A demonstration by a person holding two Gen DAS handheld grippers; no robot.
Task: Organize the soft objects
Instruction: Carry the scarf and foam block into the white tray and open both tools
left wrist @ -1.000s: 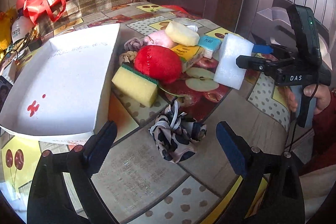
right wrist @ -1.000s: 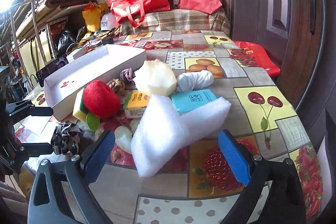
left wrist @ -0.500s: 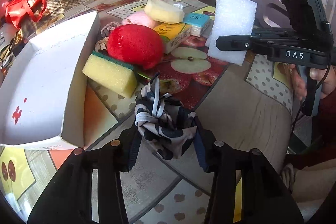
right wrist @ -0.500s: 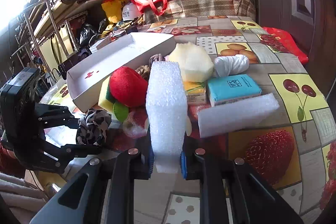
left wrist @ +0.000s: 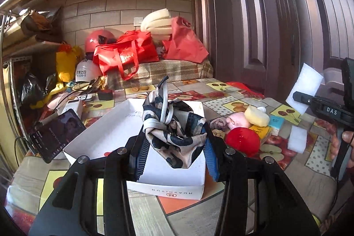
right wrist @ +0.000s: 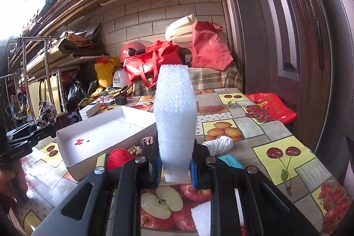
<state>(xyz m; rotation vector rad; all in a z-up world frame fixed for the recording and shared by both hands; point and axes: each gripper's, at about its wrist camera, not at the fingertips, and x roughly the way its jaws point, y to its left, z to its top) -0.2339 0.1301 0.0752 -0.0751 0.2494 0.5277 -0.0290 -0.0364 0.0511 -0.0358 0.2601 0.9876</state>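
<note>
Between left gripper [left wrist: 174, 154] pads, patterned scarf [left wrist: 174, 136] (right gripper [right wrist: 174, 166]: foam block [right wrist: 174, 116]).

In the right wrist view we see the foam block [right wrist: 176, 123] hiding the white box's [right wrist: 93, 136] far corner, and a second foam piece [right wrist: 202, 219] cut off behind the right tool's [right wrist: 174, 167] arm at 6 o'clock. The box's print is too small to read.

A knotted cream-and-navy patterned fabric scarf [left wrist: 174, 134] hangs bunched above the open white cardboard box [left wrist: 106, 136]. A white rectangular foam block [right wrist: 176, 123] stands upright, raised off the fruit-print table.
</note>
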